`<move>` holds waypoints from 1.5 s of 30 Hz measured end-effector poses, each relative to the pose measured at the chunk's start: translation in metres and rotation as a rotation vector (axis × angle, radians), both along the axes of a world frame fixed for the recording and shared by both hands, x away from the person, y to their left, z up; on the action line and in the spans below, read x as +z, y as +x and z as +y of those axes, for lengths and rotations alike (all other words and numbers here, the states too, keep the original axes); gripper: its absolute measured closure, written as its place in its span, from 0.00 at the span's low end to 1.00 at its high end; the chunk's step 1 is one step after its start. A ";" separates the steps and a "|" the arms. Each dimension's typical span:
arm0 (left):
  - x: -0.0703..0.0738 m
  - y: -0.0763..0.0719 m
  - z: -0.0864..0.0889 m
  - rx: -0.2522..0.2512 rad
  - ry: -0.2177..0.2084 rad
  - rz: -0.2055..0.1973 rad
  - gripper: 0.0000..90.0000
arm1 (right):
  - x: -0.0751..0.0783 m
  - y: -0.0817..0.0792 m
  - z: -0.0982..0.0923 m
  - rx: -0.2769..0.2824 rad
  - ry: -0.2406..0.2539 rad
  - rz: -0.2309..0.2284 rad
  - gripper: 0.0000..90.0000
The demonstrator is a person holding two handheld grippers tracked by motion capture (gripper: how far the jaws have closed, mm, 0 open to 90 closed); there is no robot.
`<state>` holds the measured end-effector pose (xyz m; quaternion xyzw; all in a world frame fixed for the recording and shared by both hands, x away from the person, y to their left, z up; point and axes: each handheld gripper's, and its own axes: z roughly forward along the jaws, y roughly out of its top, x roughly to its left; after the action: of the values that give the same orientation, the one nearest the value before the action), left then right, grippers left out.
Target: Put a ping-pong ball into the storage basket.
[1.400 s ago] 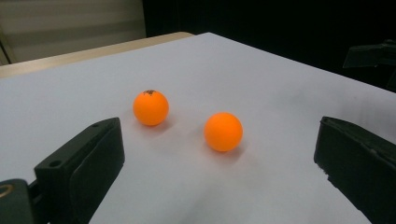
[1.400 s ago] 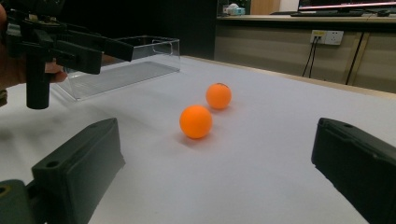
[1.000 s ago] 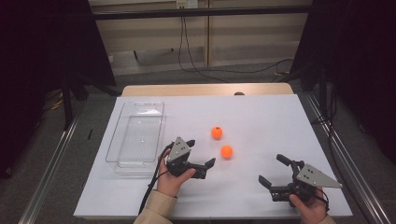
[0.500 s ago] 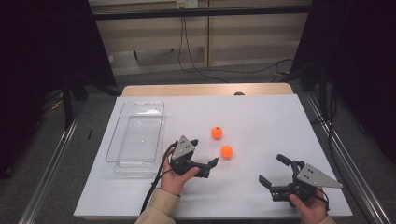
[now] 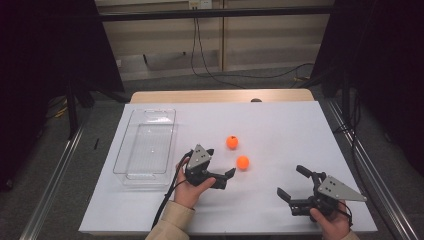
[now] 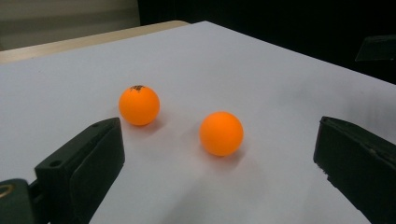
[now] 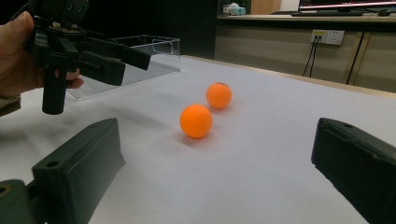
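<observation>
Two orange balls lie mid-table, apart from each other: one with a dark mark [image 5: 231, 142] [image 6: 138, 105] [image 7: 219, 95] and a plain one [image 5: 243, 162] [image 6: 221, 133] [image 7: 196, 121] nearer me. My left gripper [image 5: 220, 162] [image 6: 217, 161] is open just left of the plain ball, jaws pointing at it, nothing between them. The right gripper view also catches that left gripper [image 7: 100, 58] in a hand. My right gripper [image 5: 292, 181] [image 7: 215, 154] is open near the front right of the table, well short of the balls and aimed their way.
A clear plastic tray [image 5: 145, 172] [image 7: 156, 49], with nothing in it, stands at the table's left side, beside the left hand. The white table top [image 5: 280, 125] ends in a wooden strip at the back. Cables hang behind the table.
My left gripper has crept slightly to the right, toward the plain ball. The right gripper and both balls have stayed put.
</observation>
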<state>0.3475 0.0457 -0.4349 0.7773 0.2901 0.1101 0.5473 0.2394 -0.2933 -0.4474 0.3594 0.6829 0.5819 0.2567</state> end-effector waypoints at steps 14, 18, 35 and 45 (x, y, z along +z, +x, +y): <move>-0.001 0.003 -0.003 0.002 0.014 0.000 0.02 | 0.000 0.000 0.000 0.000 0.000 0.001 0.01; -0.001 0.005 -0.006 0.003 0.020 -0.001 0.02 | 0.000 0.000 0.000 0.001 0.000 0.002 0.01; -0.003 0.009 -0.008 0.006 0.036 0.005 0.03 | 0.000 0.000 0.000 0.003 0.003 0.003 0.01; -0.004 0.011 -0.009 0.010 0.038 0.011 0.03 | 0.000 0.000 0.000 0.003 0.003 0.003 0.01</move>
<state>0.3583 0.0363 -0.4390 0.7867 0.2948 0.1138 0.5303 0.2390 -0.2935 -0.4474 0.3594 0.6829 0.5828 0.2544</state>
